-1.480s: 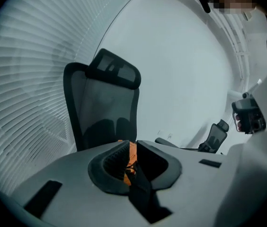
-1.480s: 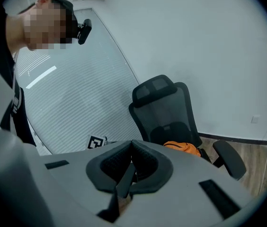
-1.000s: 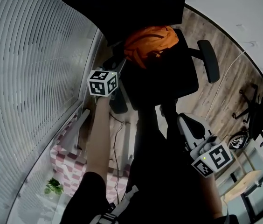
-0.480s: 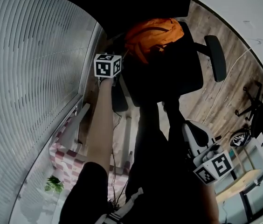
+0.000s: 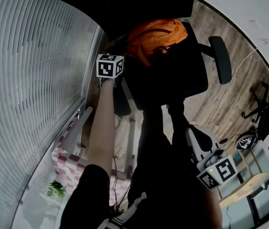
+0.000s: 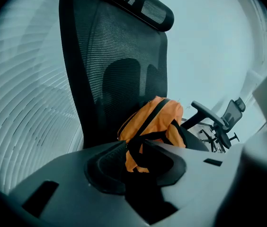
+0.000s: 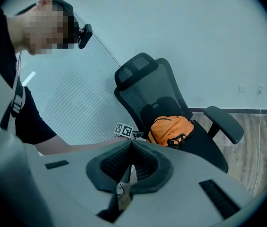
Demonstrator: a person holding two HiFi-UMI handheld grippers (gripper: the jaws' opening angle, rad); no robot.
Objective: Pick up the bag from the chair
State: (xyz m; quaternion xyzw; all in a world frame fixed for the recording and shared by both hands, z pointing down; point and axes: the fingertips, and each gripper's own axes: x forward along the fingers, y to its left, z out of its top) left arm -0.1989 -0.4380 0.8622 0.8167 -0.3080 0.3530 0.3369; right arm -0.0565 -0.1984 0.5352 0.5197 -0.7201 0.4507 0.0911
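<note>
Orange bag slumps on chair seat, upper centre, looks soft and light, best taken by black strap; left tongs apart, empty, near it; right tongs closed, empty.

No lettering, brand name or number can be read anywhere in these views.

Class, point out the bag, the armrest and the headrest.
bag (image 5: 149,43): head view, on its orange fabric.
armrest (image 5: 220,60): head view, middle of the pad.
headrest (image 6: 143,6): left gripper view, on its mesh centre.
</note>
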